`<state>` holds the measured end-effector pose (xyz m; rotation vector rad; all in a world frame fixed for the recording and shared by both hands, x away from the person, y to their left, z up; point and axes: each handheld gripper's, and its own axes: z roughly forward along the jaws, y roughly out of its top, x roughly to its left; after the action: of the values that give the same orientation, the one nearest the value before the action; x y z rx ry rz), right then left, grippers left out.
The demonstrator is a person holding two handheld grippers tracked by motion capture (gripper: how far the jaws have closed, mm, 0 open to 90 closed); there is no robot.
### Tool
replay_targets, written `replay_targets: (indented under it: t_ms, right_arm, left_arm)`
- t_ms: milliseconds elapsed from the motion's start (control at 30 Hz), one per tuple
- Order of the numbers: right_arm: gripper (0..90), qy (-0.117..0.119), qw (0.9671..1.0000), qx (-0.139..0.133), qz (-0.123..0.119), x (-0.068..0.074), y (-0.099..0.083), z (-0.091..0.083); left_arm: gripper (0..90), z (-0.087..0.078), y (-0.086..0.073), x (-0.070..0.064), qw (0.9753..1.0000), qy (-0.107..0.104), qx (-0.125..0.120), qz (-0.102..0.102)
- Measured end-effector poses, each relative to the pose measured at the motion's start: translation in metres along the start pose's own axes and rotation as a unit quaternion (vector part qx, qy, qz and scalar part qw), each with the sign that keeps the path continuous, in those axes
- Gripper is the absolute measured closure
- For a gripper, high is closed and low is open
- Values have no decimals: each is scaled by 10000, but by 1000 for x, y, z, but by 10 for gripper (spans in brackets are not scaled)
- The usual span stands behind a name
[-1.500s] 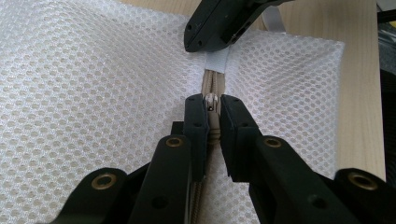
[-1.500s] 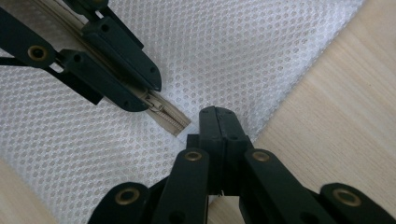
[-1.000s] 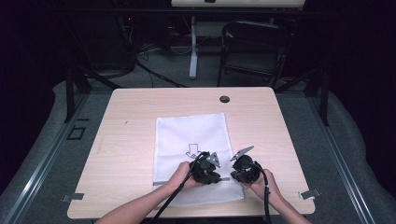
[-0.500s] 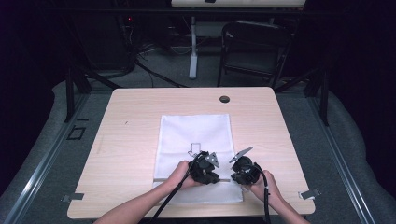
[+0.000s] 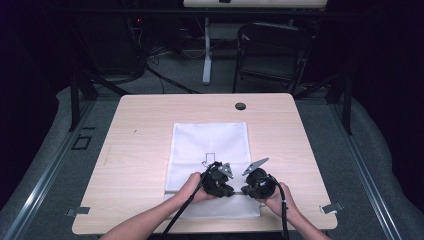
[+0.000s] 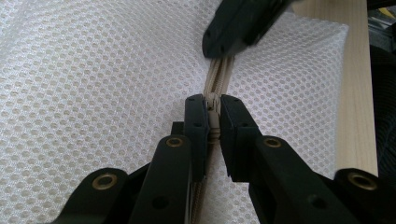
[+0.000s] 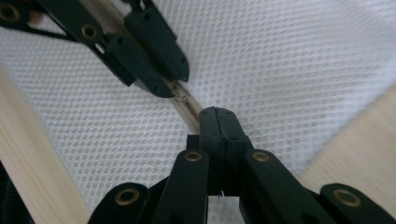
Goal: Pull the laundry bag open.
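The white mesh bag [image 5: 210,150] lies flat at the near middle of the table [image 5: 140,150]. The left claw [image 6: 212,109] is nearly closed, pinching the beige zipper [image 6: 218,77] at its slider. Just beside it, the right claw [image 7: 218,119] is fully closed on the zipper tape. Judged step: running the zipper. Hold the tape taut with the right claw and draw the slider in line with the teeth, without lifting the mesh. The bag's near edge lies close to the table edge; open wood remains on both sides.
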<state>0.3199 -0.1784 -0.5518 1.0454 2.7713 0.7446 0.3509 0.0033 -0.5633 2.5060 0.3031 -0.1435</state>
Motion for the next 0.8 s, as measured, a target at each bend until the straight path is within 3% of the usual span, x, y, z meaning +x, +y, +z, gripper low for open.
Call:
replay_targets:
  t_ms: [133,433,467,800]
  right_arm:
    - [900,-51,9999,152,-3,1,1,4]
    - [900,98,9998,103,117,-5,-2,3]
    - [900,134,9997,72,177,-5,-3,3]
    - [900,145,9997,142,108,-6,-3,3]
  left_arm:
    - [816,0,0,0,10000,-11,-3,23]
    - [817,-1,1,-2,9999,74,96,27]
    - [817,0,1,-2,10000,29,17,20]
    - [817,-4,-1,-2,9999,67,80,27]
